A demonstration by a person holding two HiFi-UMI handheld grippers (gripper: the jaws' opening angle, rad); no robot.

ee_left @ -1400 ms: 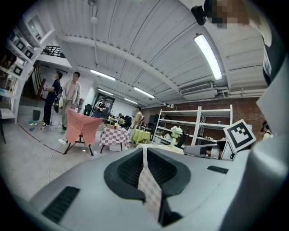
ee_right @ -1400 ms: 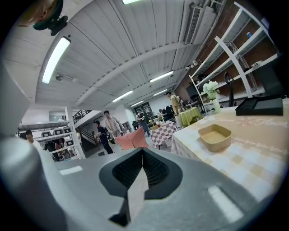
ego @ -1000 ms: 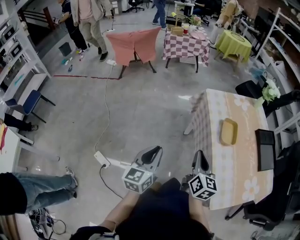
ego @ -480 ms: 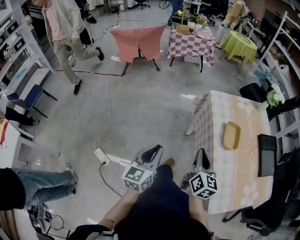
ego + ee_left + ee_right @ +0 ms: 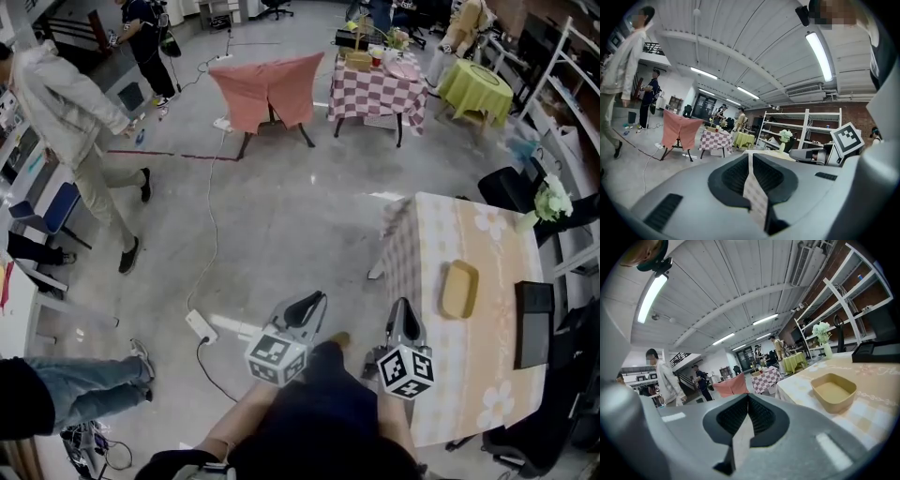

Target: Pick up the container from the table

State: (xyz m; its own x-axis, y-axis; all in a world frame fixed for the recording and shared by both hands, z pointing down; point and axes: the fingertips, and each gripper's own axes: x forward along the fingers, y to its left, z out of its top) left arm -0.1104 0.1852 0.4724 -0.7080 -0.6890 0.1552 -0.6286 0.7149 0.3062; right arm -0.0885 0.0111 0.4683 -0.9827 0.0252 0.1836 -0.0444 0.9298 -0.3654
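Container [image 5: 458, 289] sits empty on the cloth-covered table [image 5: 487, 375], well ahead of both my tools and off to their right. My left gripper [image 5: 305, 305] hangs over bare floor, jaws pressed together and holding nothing. My right gripper [image 5: 401, 319], near the table's edge, is likewise closed and empty. The risk I see is arriving with the jaws together: they would shove it along the cloth toward the black tablet [image 5: 534, 323] instead of straddling its wall.
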